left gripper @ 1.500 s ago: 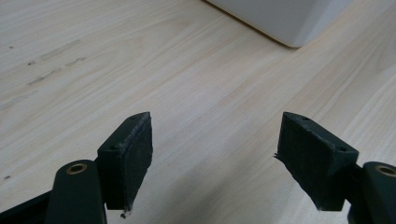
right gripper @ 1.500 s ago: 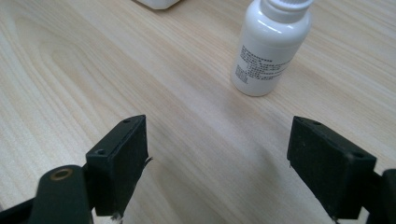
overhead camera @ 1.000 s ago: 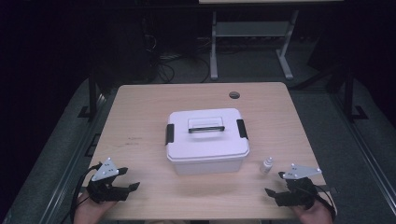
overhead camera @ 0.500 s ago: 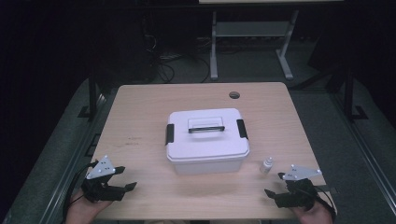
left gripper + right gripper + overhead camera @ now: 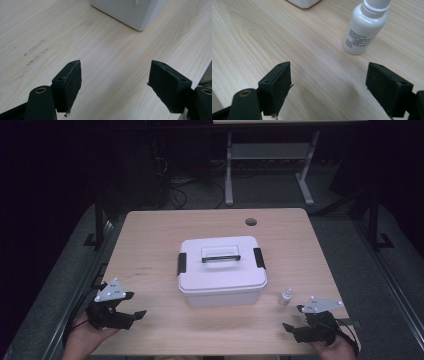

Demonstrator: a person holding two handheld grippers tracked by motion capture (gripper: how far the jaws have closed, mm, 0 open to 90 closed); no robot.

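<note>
A white lidded box (image 5: 222, 270) with black side latches and a handle on its lid stands in the middle of the wooden table (image 5: 150, 245). A small white dropper bottle (image 5: 286, 296) stands upright just right of the box's front corner. My left gripper (image 5: 135, 304) rests open near the front left edge, its jaws pointing at the box. In the left gripper view a box corner (image 5: 130, 12) lies ahead of the empty left gripper (image 5: 115, 85). My right gripper (image 5: 293, 318) is open at the front right. The bottle (image 5: 364, 27) stands just beyond the right gripper (image 5: 328, 87), toward its right jaw.
A round cable hole (image 5: 251, 222) sits near the table's far edge. Beyond the table are a dark floor, cables and a metal stand (image 5: 270, 155). Bare wood lies on both sides of the box.
My left gripper has shifted slightly to the left and a little away from the front edge. The right gripper, box and bottle have stayed put.
</note>
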